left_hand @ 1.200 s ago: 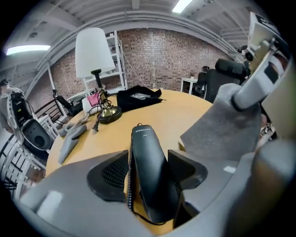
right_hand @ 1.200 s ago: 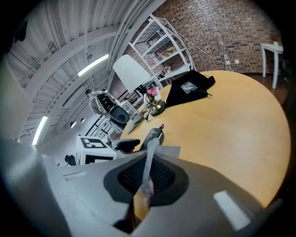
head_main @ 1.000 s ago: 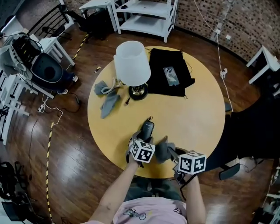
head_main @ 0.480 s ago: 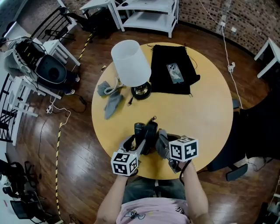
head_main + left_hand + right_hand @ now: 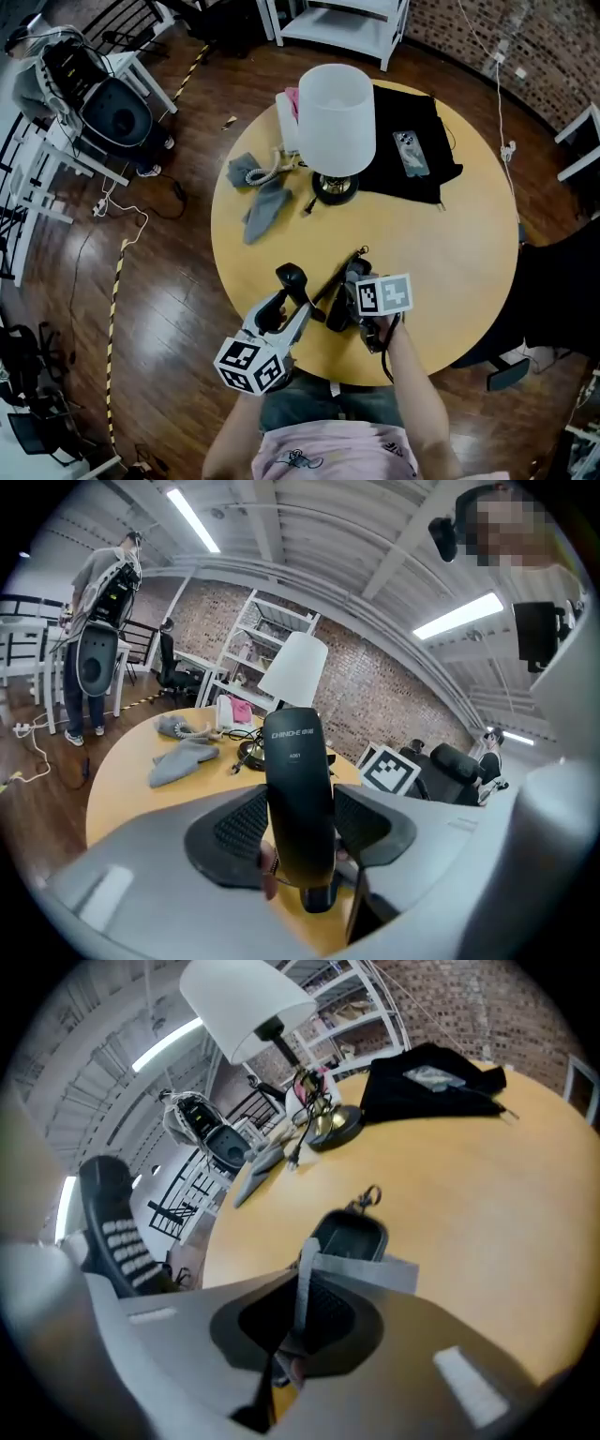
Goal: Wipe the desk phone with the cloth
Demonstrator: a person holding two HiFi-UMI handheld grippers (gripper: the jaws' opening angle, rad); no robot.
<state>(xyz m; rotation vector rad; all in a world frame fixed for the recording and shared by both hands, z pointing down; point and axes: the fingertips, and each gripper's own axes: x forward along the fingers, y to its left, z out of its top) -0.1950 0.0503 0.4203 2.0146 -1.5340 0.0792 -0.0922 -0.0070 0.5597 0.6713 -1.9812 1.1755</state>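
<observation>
My left gripper [image 5: 287, 304] is shut on the black handset [image 5: 292, 282] and holds it upright above the table's front edge. In the left gripper view the handset [image 5: 300, 799] stands between the two ribbed pads [image 5: 236, 825]. The black phone base [image 5: 353, 274] rests on the round yellow table [image 5: 450, 244], just right of the handset. My right gripper [image 5: 345, 309] is shut on a grey cloth [image 5: 354, 1266], right over the near end of the base [image 5: 352, 1232]. In the head view the marker cube hides most of that cloth.
A white-shaded lamp [image 5: 336, 117] stands at the table's far side. A black cloth with a smartphone on it [image 5: 412, 141] lies to its right. A second grey cloth [image 5: 264, 206] and a coiled cord [image 5: 267, 173] lie to the left. White shelves and chairs ring the table.
The left gripper has closed on the handset and lifted it off the base, drawing it left and toward me. The right gripper with the cloth has stayed at the base.
</observation>
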